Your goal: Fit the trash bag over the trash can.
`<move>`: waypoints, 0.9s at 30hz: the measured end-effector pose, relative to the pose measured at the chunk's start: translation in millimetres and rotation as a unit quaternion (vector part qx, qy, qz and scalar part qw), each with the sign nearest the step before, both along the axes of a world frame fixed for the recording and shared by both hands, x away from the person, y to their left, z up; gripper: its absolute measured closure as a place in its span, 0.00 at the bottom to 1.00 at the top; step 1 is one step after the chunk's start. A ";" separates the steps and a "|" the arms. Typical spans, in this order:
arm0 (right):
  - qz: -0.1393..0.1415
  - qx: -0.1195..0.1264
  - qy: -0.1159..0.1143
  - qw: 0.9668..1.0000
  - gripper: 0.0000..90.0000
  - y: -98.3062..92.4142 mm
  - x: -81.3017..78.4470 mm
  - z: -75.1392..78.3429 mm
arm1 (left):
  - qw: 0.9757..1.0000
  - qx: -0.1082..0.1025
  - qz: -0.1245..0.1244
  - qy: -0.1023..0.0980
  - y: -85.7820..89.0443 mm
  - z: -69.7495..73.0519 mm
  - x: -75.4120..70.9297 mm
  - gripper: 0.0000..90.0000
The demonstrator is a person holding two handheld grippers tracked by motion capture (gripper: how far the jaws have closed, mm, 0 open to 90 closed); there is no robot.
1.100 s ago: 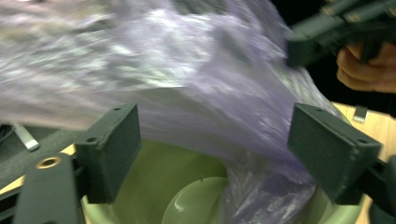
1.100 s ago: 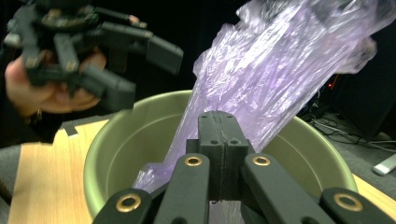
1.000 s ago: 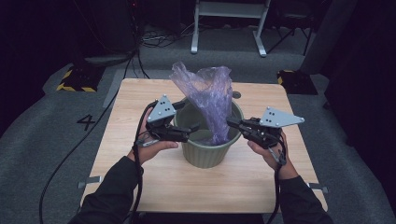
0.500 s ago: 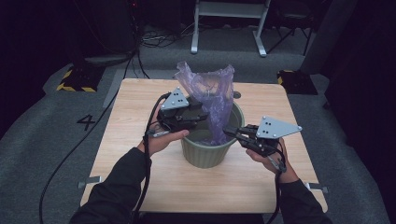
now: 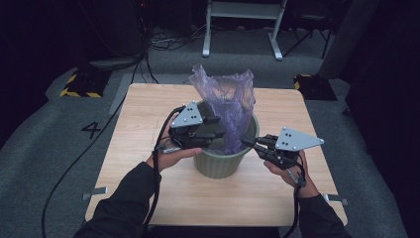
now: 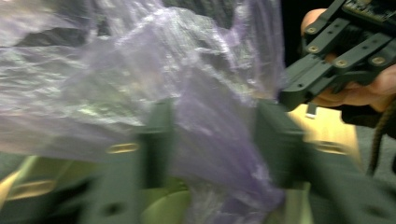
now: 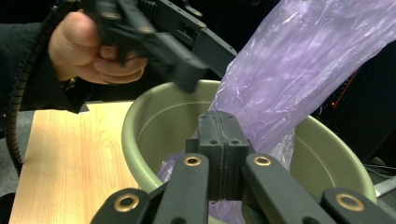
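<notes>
A green bucket (image 5: 223, 166) stands mid-table with a crinkled purple bag (image 5: 230, 99) rising out of it. My left gripper (image 5: 223, 136) reaches in over the bucket's left rim. In the left gripper view its blurred jaws (image 6: 217, 140) have just been opening, and a fold of the bag (image 6: 140, 93) hangs between them. My right gripper (image 5: 247, 143) sits at the bucket's right rim. In the right gripper view it (image 7: 219, 135) is shut, its pads pinched together on the bag's lower edge, and the bag (image 7: 303, 70) stretches up and right from there.
The wooden table (image 5: 148, 109) has bare room left of, right of and in front of the bucket. Cables trail from both grippers off the near edge. Beyond the table lie grey carpet, a metal stand's legs and dark equipment.
My left gripper has moved right from the bucket's left rim to over its opening, into the bag. The bag's top has shifted. The right gripper has barely moved.
</notes>
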State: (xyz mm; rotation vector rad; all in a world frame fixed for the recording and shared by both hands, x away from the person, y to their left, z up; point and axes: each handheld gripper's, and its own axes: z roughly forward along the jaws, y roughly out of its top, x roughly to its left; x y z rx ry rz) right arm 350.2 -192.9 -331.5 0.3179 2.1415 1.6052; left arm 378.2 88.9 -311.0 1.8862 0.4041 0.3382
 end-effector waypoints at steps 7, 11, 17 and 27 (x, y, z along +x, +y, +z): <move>0.012 -0.008 -0.014 1.000 1.00 2.9 -4.5 -1.1 | 1.000 -0.013 0.004 0.027 -8.7 -0.3 2.9 0.19; 0.020 -0.032 -0.029 0.999 1.00 7.5 -8.9 -3.7 | 1.000 -0.008 0.001 0.019 -13.8 1.9 1.5 0.32; 0.028 -0.032 -0.032 0.999 1.00 7.2 -11.4 -6.1 | 0.999 0.021 -0.024 -0.014 -17.1 1.3 -2.9 0.87; 0.005 -0.017 -0.029 0.999 0.91 -2.8 -12.7 -8.9 | 0.996 0.059 -0.034 -0.066 -18.2 -0.5 -17.9 1.00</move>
